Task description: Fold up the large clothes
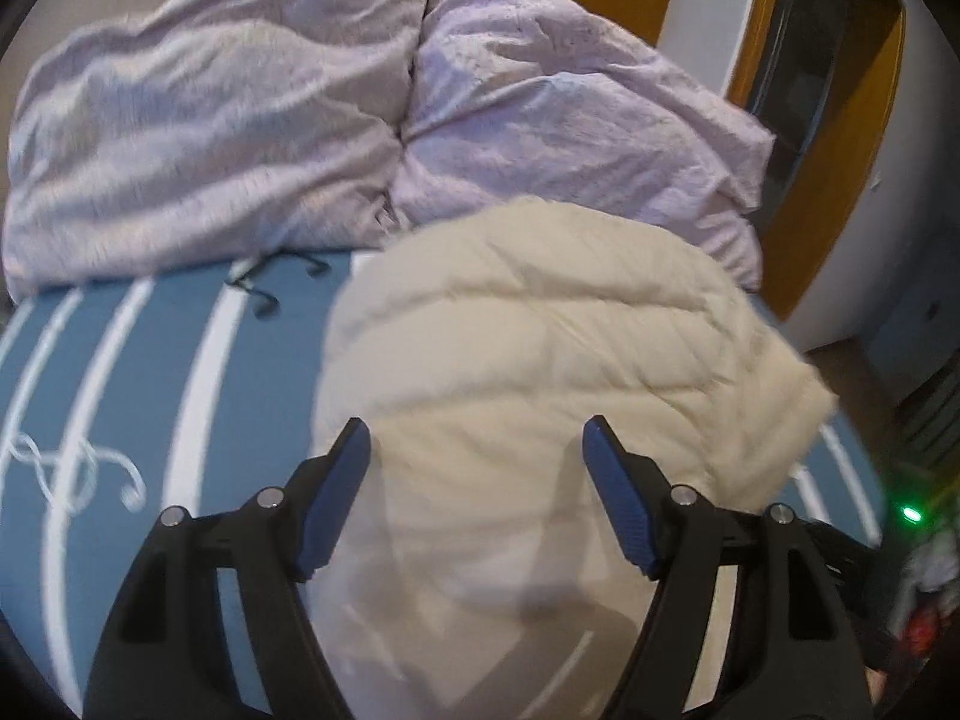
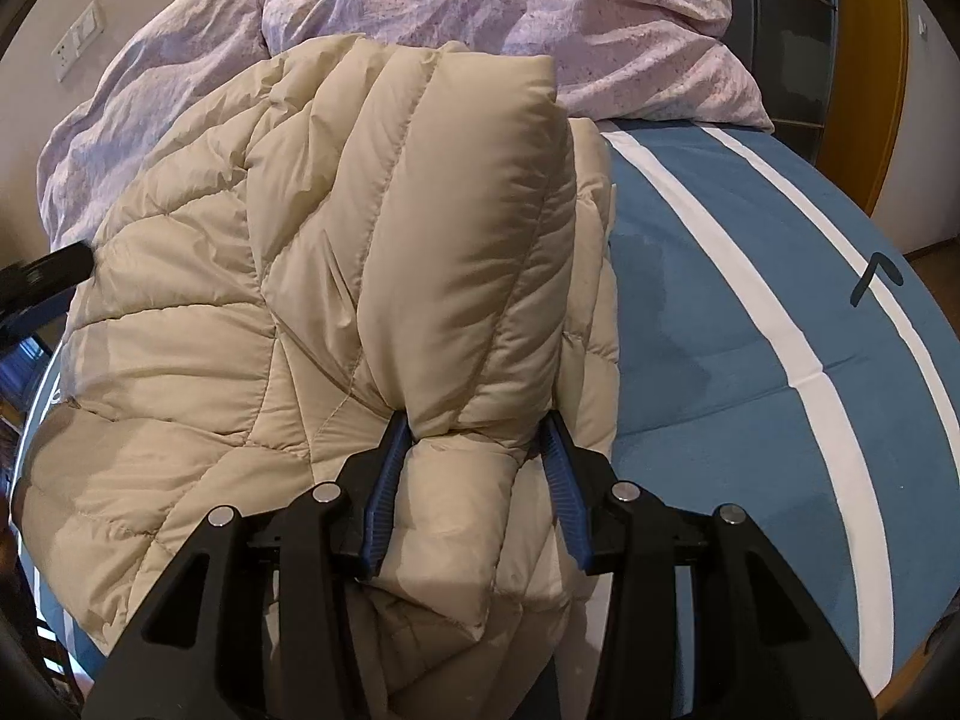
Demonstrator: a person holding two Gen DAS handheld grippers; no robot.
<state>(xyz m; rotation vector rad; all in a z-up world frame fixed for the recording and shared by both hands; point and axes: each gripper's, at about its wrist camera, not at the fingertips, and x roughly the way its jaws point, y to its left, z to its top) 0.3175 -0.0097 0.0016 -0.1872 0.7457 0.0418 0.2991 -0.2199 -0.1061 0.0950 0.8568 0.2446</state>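
Note:
A cream quilted puffer jacket lies in a bundle on the blue bed cover with white stripes. My left gripper is open above the jacket, its blue pads apart, holding nothing. In the right wrist view the jacket fills the left half. My right gripper is shut on a thick puffed fold of the jacket, which stands up between the blue pads. The left gripper's black body shows at the left edge.
Crumpled lilac bedding is piled at the head of the bed, also in the right wrist view. Blue cover lies right of the jacket. A yellow and white wardrobe stands at the right. The bed edge is at the right.

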